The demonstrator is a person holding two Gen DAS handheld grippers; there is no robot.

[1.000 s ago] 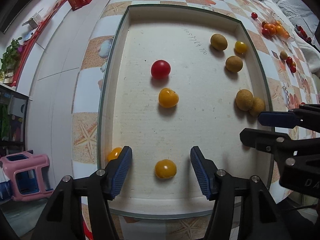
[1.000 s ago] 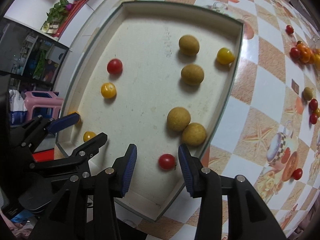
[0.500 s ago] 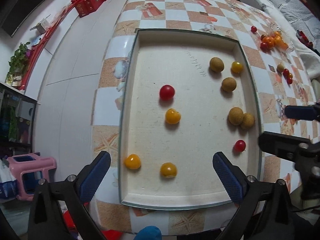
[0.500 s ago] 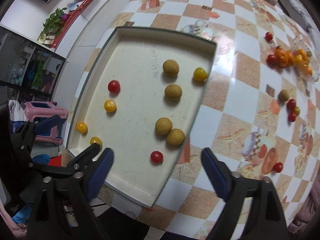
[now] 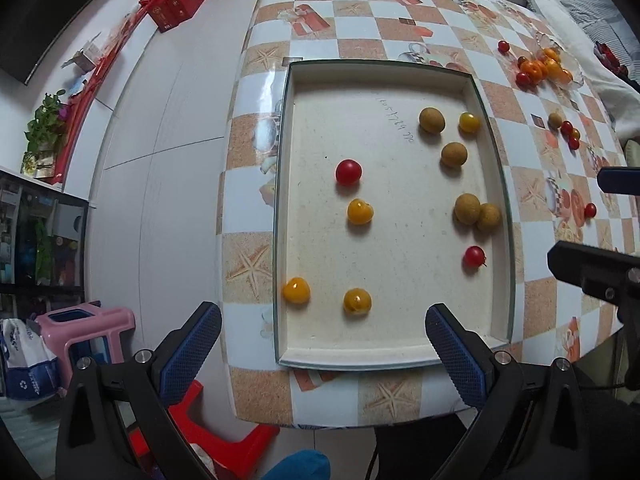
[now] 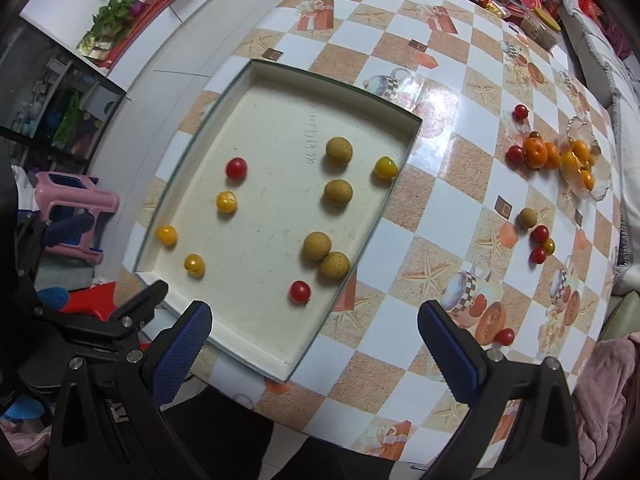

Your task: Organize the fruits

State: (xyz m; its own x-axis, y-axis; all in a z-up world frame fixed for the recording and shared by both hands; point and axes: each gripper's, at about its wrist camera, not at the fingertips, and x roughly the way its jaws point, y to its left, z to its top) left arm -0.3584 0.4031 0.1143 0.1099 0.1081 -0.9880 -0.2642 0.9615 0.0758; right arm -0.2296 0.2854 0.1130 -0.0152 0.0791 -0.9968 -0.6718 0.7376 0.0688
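A cream tray (image 5: 392, 354) (image 6: 256, 354) lies on the checkered table. In it are two red tomatoes (image 5: 348, 171) (image 5: 474, 256), several yellow tomatoes (image 5: 359, 211) (image 5: 357, 301) and several brown longans (image 5: 467, 208) (image 6: 317, 246). My left gripper (image 5: 322, 356) is open and empty, held high above the tray's near edge. My right gripper (image 6: 314, 356) is open and empty above the tray's near right corner. It also shows at the right of the left wrist view (image 5: 600, 220).
Loose fruit lies on the table right of the tray: a glass bowl (image 6: 586, 164) with oranges, red tomatoes (image 6: 539, 234), a longan (image 6: 527, 217). A pink stool (image 5: 86, 330) and a red stool (image 5: 208, 440) stand on the floor below the table edge.
Both grippers have opened wide and drawn back and up from the tray. A yellow tomato and a red tomato that lay between their fingers now lie free in the tray.
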